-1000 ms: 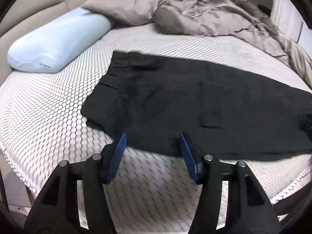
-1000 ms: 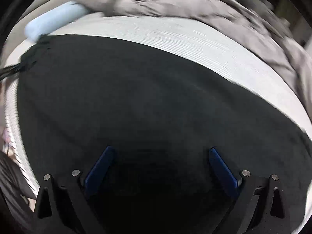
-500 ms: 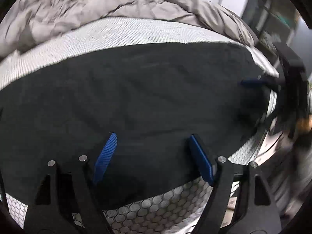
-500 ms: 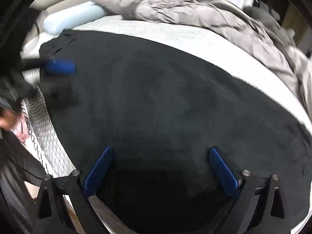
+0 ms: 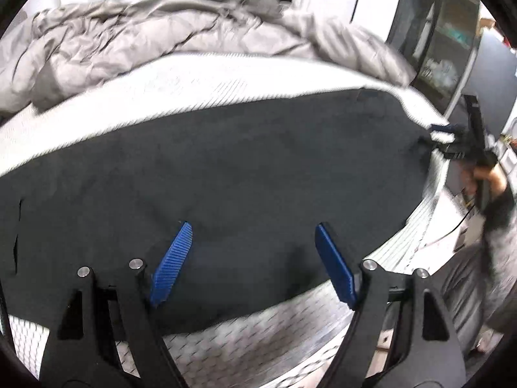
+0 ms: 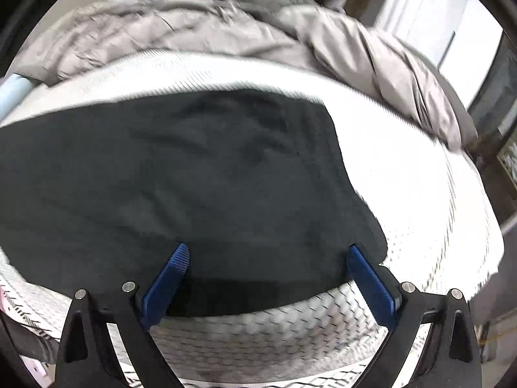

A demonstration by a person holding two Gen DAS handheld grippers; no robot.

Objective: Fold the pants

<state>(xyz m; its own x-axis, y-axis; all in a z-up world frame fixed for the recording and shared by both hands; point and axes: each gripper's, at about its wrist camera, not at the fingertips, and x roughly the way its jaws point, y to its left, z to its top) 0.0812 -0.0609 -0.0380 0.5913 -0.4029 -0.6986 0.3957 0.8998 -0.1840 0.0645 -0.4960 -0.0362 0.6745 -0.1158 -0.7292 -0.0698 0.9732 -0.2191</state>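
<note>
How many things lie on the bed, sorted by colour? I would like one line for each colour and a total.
Black: 1, the pants
Grey: 1, the crumpled duvet
Light blue: 1, the pillow, only its end showing at the left edge
Total: 3, all on the white mattress

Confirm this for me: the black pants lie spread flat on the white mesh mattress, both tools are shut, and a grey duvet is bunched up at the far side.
One thing is wrong: the tools are open, not shut. The left wrist view shows the left tool spread wide over the black pants, and the right wrist view shows the right tool likewise. The pants do lie flat on the white mesh mattress, with the grey duvet bunched beyond.
</note>
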